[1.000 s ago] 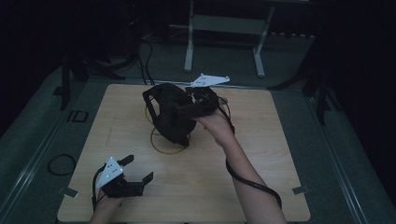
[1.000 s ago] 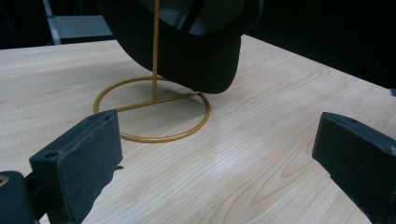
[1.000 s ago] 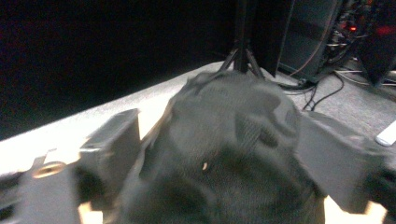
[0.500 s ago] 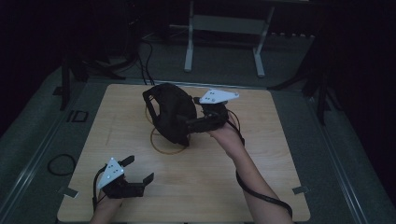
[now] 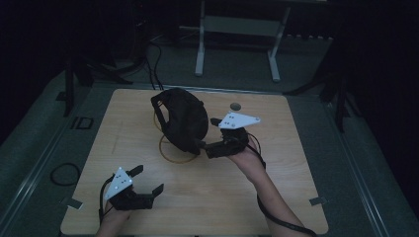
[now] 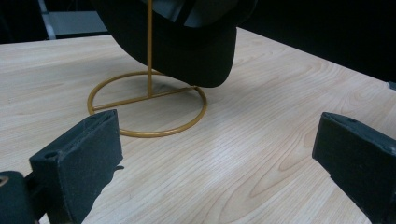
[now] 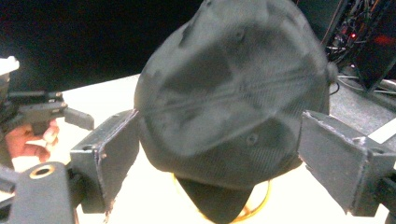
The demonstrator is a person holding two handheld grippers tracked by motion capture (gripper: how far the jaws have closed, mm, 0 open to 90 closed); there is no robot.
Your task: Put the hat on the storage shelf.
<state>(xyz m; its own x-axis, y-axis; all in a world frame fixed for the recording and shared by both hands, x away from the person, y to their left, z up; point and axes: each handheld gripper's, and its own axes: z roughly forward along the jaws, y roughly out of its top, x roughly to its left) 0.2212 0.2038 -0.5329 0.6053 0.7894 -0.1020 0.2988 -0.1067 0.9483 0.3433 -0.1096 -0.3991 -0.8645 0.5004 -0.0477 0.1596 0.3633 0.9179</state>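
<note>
Hanging on its gold stand (image 5: pixel 174 150), the black cap (image 5: pixel 184 120) sits between the right gripper's (image 5: pixel 203 146) wide-spread fingers (image 7: pixel 108 158), untouched, while the left gripper (image 5: pixel 148 186) gapes wide.

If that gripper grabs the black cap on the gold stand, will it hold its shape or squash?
The cap looks like soft stitched fabric, so its crown would probably dent between the right gripper's open jaws. The thin wire stand looks light; a sideways tug might tip it.
</note>
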